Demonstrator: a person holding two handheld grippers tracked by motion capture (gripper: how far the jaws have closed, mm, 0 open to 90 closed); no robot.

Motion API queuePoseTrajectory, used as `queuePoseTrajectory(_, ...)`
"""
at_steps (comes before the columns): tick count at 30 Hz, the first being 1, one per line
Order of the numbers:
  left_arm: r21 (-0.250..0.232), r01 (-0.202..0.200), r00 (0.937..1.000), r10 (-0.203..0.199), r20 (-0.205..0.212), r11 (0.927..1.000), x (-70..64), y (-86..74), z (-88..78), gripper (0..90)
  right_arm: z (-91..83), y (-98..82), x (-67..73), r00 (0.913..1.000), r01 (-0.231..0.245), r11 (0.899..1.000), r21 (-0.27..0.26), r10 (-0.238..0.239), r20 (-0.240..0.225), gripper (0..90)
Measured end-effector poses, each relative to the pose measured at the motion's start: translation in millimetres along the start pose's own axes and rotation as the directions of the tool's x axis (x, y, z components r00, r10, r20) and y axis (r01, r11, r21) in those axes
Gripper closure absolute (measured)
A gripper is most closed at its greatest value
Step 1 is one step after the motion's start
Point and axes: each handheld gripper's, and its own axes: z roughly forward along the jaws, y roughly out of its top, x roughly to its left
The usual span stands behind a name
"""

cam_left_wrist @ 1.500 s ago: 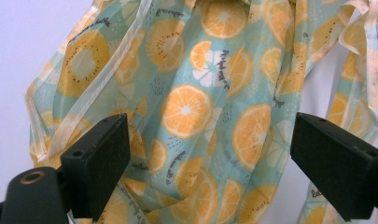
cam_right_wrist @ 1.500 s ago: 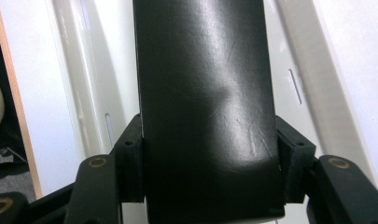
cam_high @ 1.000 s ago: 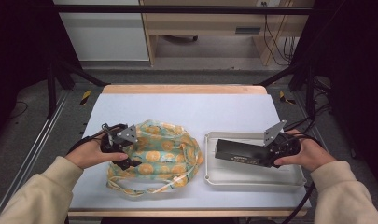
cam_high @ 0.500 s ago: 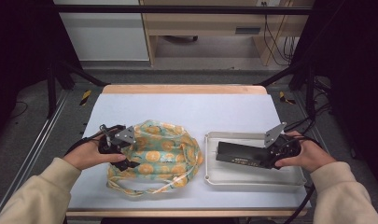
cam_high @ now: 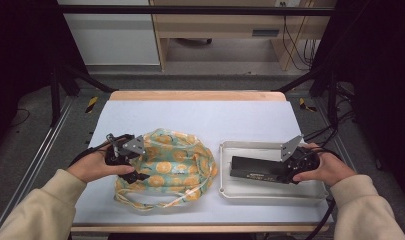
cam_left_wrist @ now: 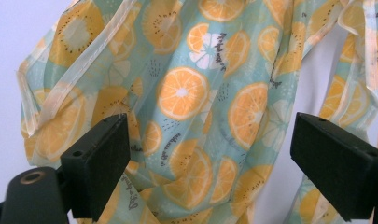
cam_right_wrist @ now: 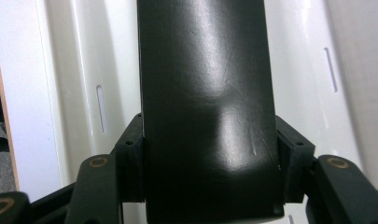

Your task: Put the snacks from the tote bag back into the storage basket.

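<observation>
High view showed almost nothing altered across the last second: both hands sat where they had been, and the black box point(cam_high: 255, 169) lay in the same spot inside the white tray point(cam_high: 273, 191). I judged this a pause in the work, a grip settled but no lift begun.

The right gripper point(cam_high: 286, 172) had its jaws closed against the two long sides of the black box, at the end nearest the tray's right wall; the right gripper view showed both pads flat on the box point(cam_right_wrist: 206, 112) with the tray floor point(cam_right_wrist: 74, 93) beneath. The left gripper point(cam_high: 140, 162) stood with jaws wide apart, well left of the tray, over the left half of the fruit-print bag point(cam_high: 172, 160); in the left gripper view the cloth point(cam_left_wrist: 196, 107) lay between the pads point(cam_left_wrist: 100, 161) and beyond them, pinched by neither.

For room, the tray's raised rim ringed the box, so I judged the box would have to rise clear before going sideways. Between the tray's left wall and the bag ran only a narrow strip of bare table point(cam_high: 205, 115). Beyond the tray's far wall the table lay open to its wooden back edge, while the tray's near wall sat close to the table's front edge.
</observation>
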Motion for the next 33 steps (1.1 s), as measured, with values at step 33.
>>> queuePoseTrajectory(33, 0.01, -0.009, 0.9999, 0.009, 0.007, 0.9999, -0.1, -3.5, -0.5, 12.1, 14.7, 2.8, 6.4, 0.9974, 0.047, 0.999, 0.001, -0.046, -0.056, 42.4)
